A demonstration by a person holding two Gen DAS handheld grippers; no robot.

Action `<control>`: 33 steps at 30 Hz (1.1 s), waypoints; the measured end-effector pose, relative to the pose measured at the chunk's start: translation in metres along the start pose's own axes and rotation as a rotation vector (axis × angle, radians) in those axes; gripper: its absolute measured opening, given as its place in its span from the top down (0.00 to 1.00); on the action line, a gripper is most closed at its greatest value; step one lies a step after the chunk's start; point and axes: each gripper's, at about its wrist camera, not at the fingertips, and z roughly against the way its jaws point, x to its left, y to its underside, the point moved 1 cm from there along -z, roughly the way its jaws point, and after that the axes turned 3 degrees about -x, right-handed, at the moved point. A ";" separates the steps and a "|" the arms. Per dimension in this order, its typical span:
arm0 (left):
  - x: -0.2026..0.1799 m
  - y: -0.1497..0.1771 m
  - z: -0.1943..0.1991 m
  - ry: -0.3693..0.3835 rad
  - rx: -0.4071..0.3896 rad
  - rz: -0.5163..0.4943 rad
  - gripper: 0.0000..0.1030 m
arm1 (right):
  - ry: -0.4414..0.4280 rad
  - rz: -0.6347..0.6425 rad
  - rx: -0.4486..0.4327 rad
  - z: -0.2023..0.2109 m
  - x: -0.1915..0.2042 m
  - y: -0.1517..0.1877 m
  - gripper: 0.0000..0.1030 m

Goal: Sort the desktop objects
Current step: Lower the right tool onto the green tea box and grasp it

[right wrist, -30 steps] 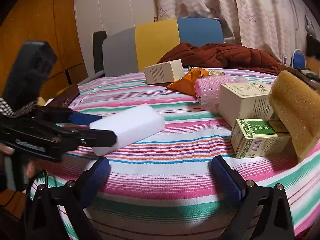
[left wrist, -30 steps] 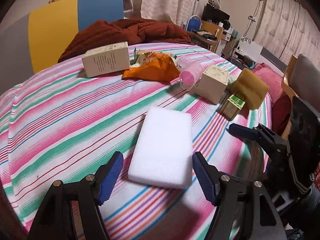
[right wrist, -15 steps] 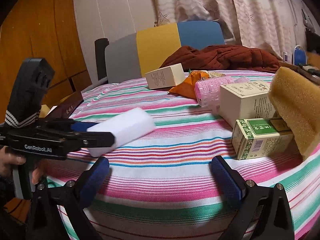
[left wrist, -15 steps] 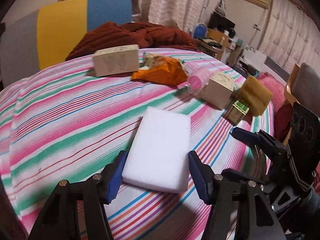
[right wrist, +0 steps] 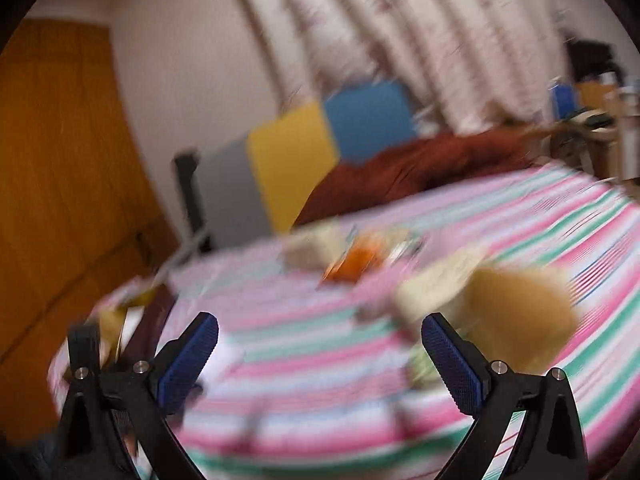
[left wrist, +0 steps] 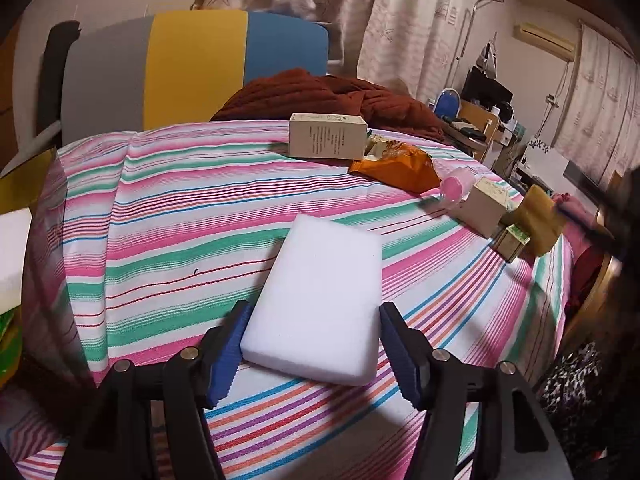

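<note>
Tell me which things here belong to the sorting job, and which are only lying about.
Job: white sponge block between the left gripper's pads, beige box, orange packet, yellow sponge.
Lying about: brown blanket, colour-block chair, curtains.

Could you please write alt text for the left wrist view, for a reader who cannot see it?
The left gripper is shut on a white rectangular foam sponge, its blue pads pressed against the sponge's sides above a pink, green and white striped tablecloth. Farther back lie a beige cardboard box and an orange foil packet.

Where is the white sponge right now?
In the left wrist view, the white sponge sits between the left gripper's fingers, over the striped cloth.
</note>
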 end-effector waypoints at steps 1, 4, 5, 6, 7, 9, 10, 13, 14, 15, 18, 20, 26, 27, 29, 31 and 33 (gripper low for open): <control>0.001 0.000 0.000 0.004 -0.004 0.004 0.36 | 0.042 -0.023 -0.036 0.007 -0.008 -0.012 0.00; 0.007 0.000 0.001 0.040 -0.017 0.049 0.36 | 0.236 -0.171 -0.029 0.001 -0.050 -0.033 0.00; 0.009 0.000 0.001 0.051 -0.021 0.061 0.36 | 0.306 -0.229 -0.003 -0.005 -0.066 -0.036 0.00; 0.010 0.000 0.001 0.058 -0.024 0.070 0.36 | 0.371 -0.288 0.024 -0.012 -0.081 -0.038 0.00; 0.011 0.000 0.002 0.065 -0.027 0.079 0.36 | 0.400 -0.344 0.055 -0.020 -0.093 -0.036 0.00; 0.013 0.000 0.002 0.077 -0.032 0.092 0.36 | 0.424 -0.455 0.119 -0.038 -0.117 -0.025 0.00; 0.013 0.000 0.002 0.079 -0.033 0.094 0.36 | 0.426 -0.491 0.143 -0.044 -0.124 -0.019 0.00; 0.013 0.000 0.002 0.085 -0.036 0.100 0.36 | 0.313 -0.570 0.206 -0.059 -0.124 0.005 0.00; 0.014 0.000 0.002 0.087 -0.037 0.102 0.36 | 0.257 -0.588 0.224 -0.063 -0.121 0.012 0.00; 0.014 0.000 0.002 0.088 -0.038 0.104 0.36 | 0.203 -0.574 0.238 -0.067 -0.112 0.017 0.00; 0.014 0.001 0.002 0.090 -0.040 0.107 0.36 | 0.070 -0.520 0.278 -0.078 -0.081 0.026 0.00; 0.014 0.001 0.002 0.092 -0.041 0.109 0.36 | -0.016 -0.503 0.315 -0.088 -0.059 0.034 0.00; 0.013 0.002 0.004 0.087 -0.042 0.105 0.36 | -0.195 -0.482 0.341 -0.105 -0.013 0.045 0.00; 0.013 0.002 0.004 0.086 -0.043 0.105 0.36 | -0.173 -0.467 0.312 -0.103 -0.011 0.043 0.00; 0.013 0.003 0.005 0.086 -0.043 0.105 0.36 | -0.069 -0.418 0.259 -0.093 -0.012 0.038 0.00; 0.012 0.003 0.005 0.085 -0.044 0.105 0.36 | 0.048 -0.359 0.205 -0.081 -0.014 0.034 0.00; 0.012 0.003 0.005 0.084 -0.044 0.104 0.36 | 0.018 -0.330 0.178 -0.067 -0.010 0.028 0.00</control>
